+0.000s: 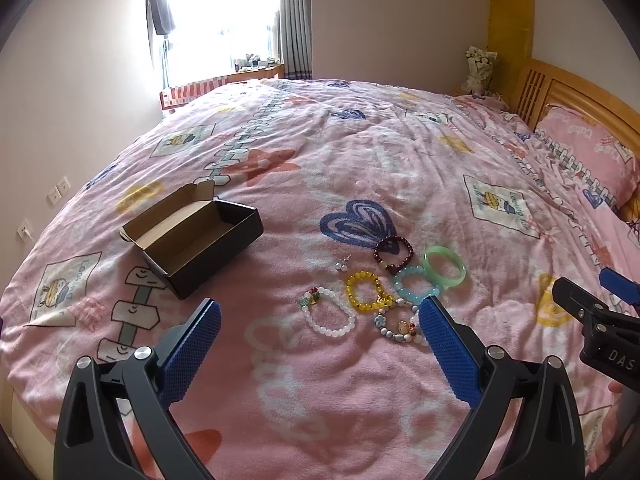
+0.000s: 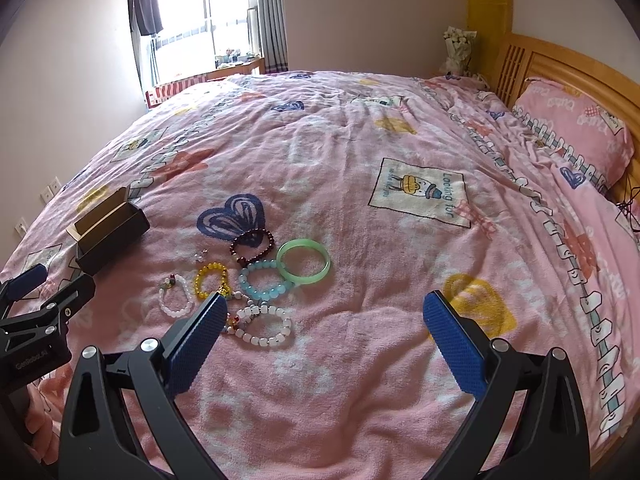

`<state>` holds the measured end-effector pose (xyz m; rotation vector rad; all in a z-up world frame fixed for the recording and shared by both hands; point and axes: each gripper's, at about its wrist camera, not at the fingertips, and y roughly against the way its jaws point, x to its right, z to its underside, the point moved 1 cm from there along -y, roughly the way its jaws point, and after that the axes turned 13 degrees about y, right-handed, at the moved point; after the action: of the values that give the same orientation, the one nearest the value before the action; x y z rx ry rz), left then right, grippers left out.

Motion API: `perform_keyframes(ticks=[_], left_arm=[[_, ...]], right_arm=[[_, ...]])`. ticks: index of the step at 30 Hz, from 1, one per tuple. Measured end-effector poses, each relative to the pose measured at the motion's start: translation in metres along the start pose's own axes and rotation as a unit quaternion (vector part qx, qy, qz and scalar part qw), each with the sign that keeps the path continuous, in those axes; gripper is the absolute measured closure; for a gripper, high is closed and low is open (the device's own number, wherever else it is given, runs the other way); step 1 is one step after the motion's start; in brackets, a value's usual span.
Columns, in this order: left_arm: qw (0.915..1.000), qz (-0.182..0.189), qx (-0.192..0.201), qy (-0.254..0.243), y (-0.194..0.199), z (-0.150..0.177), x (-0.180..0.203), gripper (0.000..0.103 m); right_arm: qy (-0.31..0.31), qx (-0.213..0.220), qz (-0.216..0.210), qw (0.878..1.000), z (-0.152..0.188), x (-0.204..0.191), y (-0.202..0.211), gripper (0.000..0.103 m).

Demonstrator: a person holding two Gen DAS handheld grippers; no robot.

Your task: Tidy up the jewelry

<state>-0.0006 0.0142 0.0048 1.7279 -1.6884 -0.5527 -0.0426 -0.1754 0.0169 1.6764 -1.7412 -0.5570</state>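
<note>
Several bracelets lie grouped on the pink bedspread: a green bangle (image 1: 445, 266) (image 2: 304, 261), a dark red bead bracelet (image 1: 394, 252) (image 2: 253, 246), a light blue one (image 1: 414, 285) (image 2: 264, 285), a yellow one (image 1: 366, 293) (image 2: 211, 280), a white one (image 1: 329, 312) (image 2: 175, 296) and a white charm bracelet (image 2: 264, 325). Small pearl earrings (image 1: 342, 265) lie beside them. An open, empty black box (image 1: 196, 238) (image 2: 108, 232) stands to the left. My left gripper (image 1: 320, 320) is open above the bed just before the bracelets. My right gripper (image 2: 322, 312) is open, right of them.
The bed has a wooden headboard (image 2: 560, 68) and a pink pillow (image 2: 576, 128) at the right. A window with curtains (image 1: 224, 16) is at the far end. A bouquet (image 2: 458, 50) stands by the headboard. The wall with sockets (image 1: 60, 190) is at the left.
</note>
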Motion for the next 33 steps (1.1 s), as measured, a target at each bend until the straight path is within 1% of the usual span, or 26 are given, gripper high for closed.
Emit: perform_keyframes(ticks=[33], left_arm=[[1.0000, 0.001, 0.000, -0.003, 0.0012, 0.0012, 0.0026, 0.006]], right_arm=[[0.006, 0.004, 0.002, 1.000, -0.0028, -0.0051, 0.0048, 0.007]])
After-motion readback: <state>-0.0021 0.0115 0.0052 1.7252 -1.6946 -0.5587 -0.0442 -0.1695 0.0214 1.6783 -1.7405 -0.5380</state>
